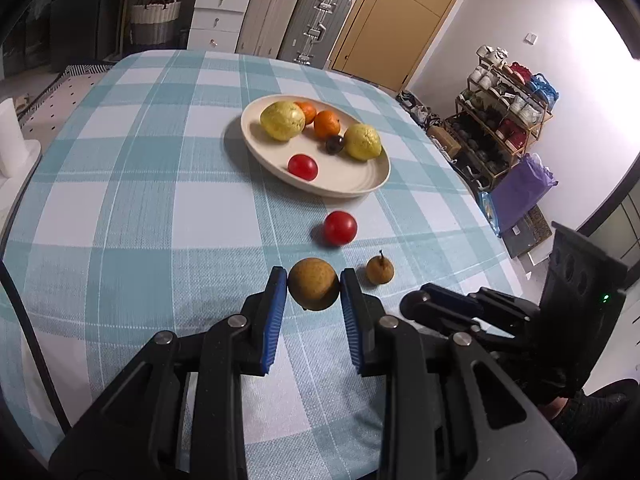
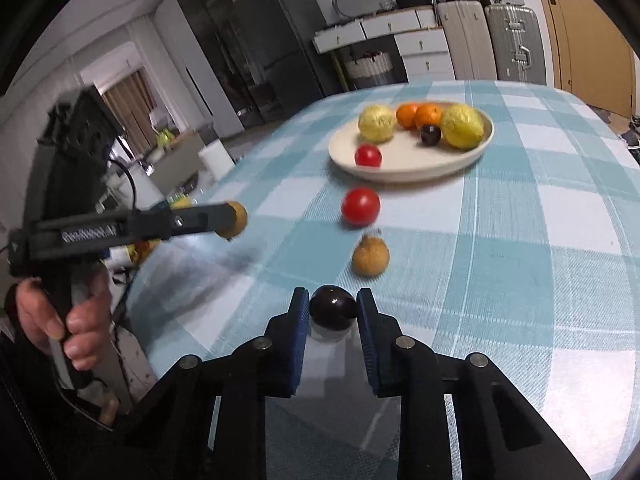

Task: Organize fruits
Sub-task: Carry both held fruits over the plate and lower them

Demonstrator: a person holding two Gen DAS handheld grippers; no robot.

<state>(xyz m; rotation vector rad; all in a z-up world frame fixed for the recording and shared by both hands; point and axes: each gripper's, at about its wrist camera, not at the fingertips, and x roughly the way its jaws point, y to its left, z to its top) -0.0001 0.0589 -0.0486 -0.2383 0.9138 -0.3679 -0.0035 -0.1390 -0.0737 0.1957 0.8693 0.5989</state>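
Observation:
My left gripper (image 1: 313, 280) is shut on a round brown pear (image 1: 313, 284) and holds it above the checked tablecloth; the right wrist view shows it at the left (image 2: 236, 219). My right gripper (image 2: 333, 302) is shut on a dark plum (image 2: 333, 308), lifted just over the table's near edge. A cream plate (image 1: 356, 184) holds two yellow fruits (image 1: 282, 120), two oranges (image 1: 327, 123), a dark plum (image 1: 334, 145) and a red tomato (image 1: 303, 167). A second red tomato (image 1: 340, 227) and a small brown pear (image 1: 379, 270) lie on the cloth in front of the plate.
The table (image 1: 140, 200) has a teal and white checked cloth. Suitcases (image 1: 320, 24), drawers and a door stand beyond the far edge. A shoe rack (image 1: 500, 120) stands at the right. The right gripper's body (image 1: 520, 320) is close at the left gripper's right.

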